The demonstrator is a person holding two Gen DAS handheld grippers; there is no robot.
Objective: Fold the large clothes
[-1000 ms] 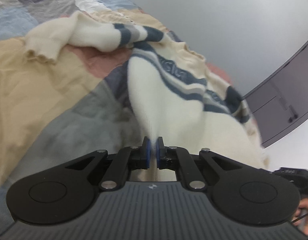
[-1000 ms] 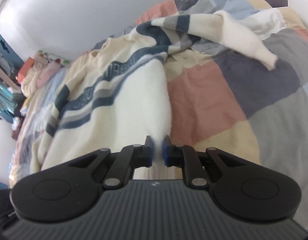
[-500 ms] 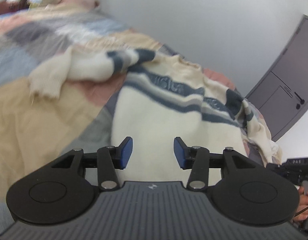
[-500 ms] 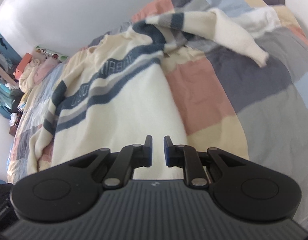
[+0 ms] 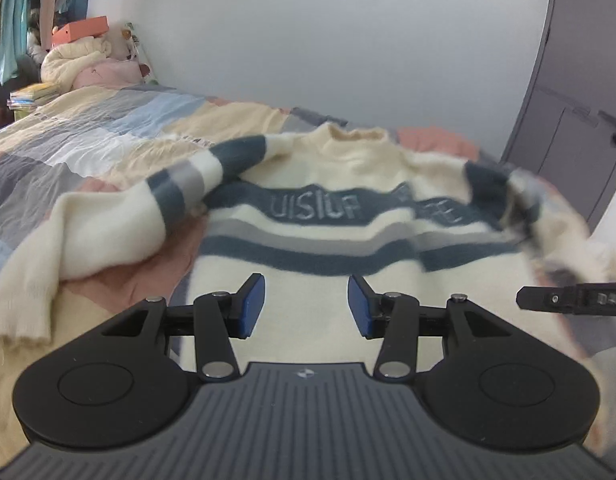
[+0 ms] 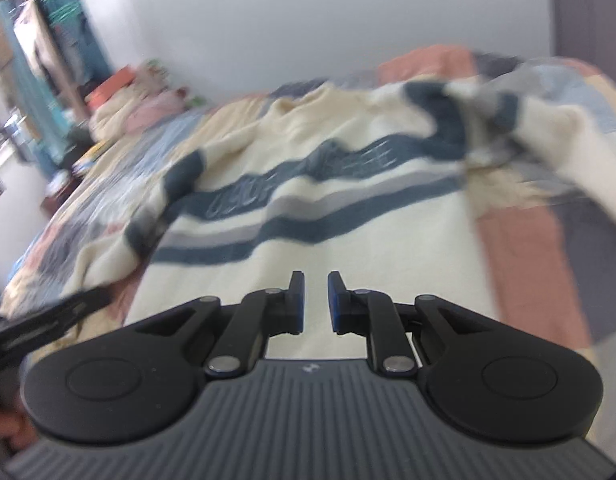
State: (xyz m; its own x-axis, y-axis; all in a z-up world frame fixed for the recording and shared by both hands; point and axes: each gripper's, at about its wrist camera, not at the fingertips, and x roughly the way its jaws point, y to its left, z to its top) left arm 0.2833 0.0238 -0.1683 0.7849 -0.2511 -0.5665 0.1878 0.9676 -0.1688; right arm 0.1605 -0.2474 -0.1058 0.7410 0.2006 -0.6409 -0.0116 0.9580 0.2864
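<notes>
**sweater flat on bed, both grippers empty**

the sweater lies face up on the patchwork quilt, collar at the far side, hem nearest the cameras. cream body, dark blue and grey stripes across the chest with lettering.

left sleeve is bent across the quilt, cuff near the left edge. right sleeve is thrown out to the right; the right wrist view is blurred, so its exact lie is uncertain, possibly bunched at the shoulder.

left gripper: fingers spread, nothing between them, above the lower body of the sweater. right gripper: jaws opening, a narrow gap so far, nothing pinched.

handling, judged: thick fuzzy knit, soft and limp, fairly heavy for cloth, not slippery or fragile. it will sag and stretch if lifted by one point. best holds look like a cuff or shoulder seam to bring a sleeve across the chest, then the two hem corners together.
</notes>
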